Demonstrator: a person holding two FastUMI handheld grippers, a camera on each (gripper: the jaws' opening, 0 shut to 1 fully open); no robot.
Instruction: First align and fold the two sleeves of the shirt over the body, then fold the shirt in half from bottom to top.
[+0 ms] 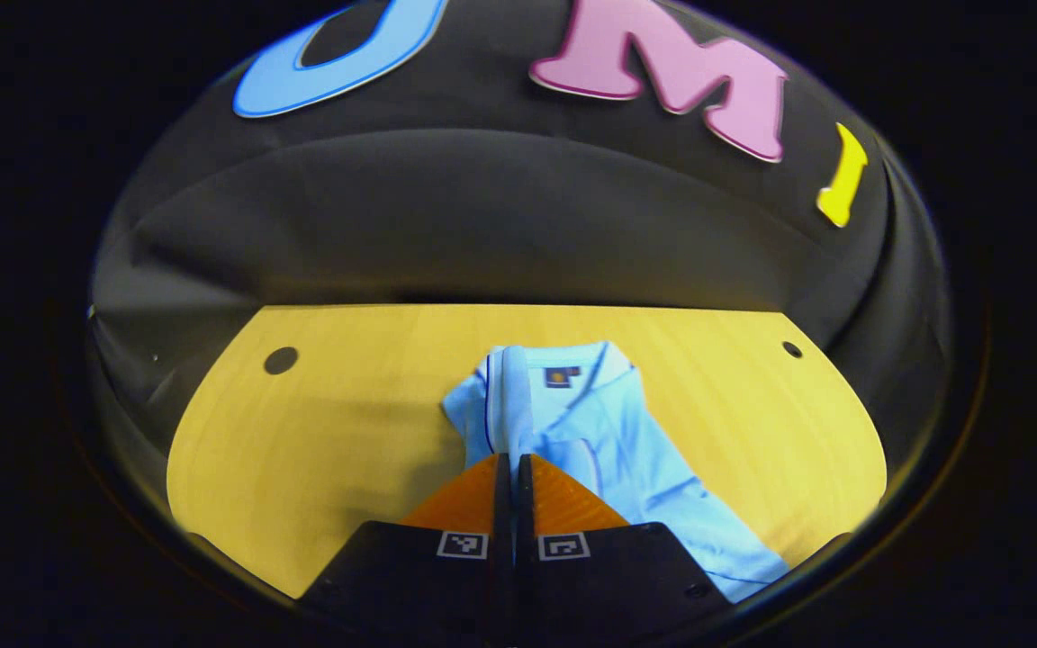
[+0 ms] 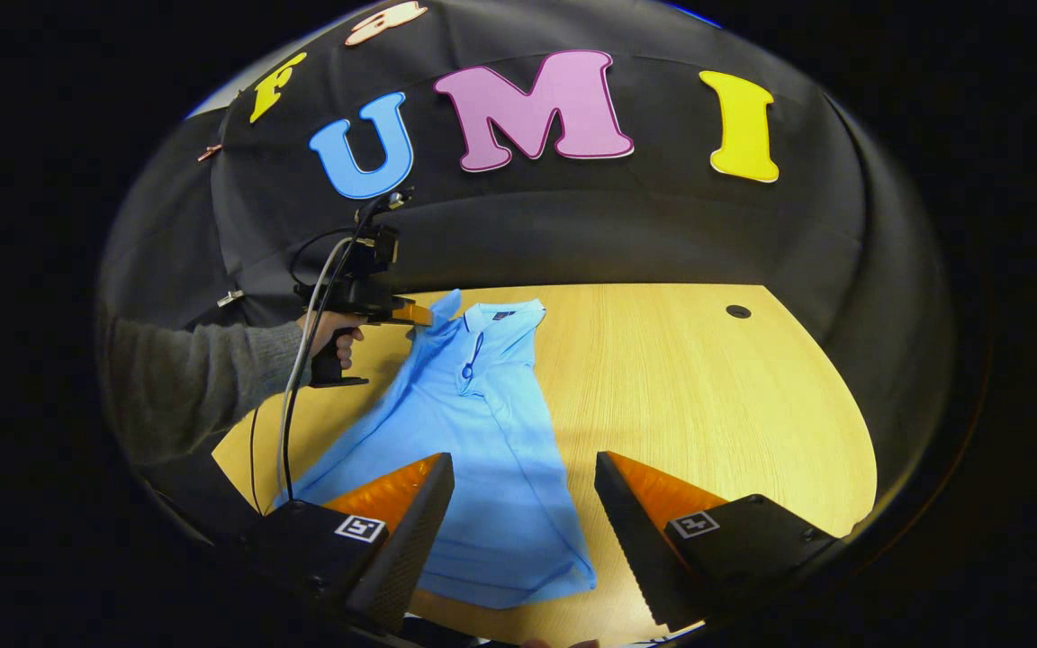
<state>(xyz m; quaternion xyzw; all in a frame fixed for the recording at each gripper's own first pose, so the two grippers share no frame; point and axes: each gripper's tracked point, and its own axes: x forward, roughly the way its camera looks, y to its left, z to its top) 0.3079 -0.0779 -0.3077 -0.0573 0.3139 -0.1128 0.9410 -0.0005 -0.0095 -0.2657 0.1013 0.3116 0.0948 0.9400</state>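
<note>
A light blue polo shirt [image 2: 491, 432] lies on the wooden table [image 2: 707, 396], collar at the far end and hem toward me. In the right gripper view my right gripper [image 2: 523, 472] hangs open above the shirt's lower half, nothing between its fingers. To the shirt's left, a hand holds my left gripper [image 2: 421, 315] by the shoulder, pinching the raised sleeve [image 2: 443, 310]. In the left gripper view my left gripper [image 1: 512, 459] is shut on that sleeve fold [image 1: 514, 396], which stands up ahead of the fingertips. The shirt [image 1: 626, 450] spreads behind, collar [image 1: 563, 364] at the far side.
The table [image 1: 347, 423] has a round cable hole at each far corner [image 1: 281, 360] [image 1: 791, 349], one also visible as a hole [image 2: 737, 311] in the right gripper view. A grey-sleeved arm [image 2: 203, 369] and a cable [image 2: 298, 387] reach in from the left. Bare wood lies right of the shirt.
</note>
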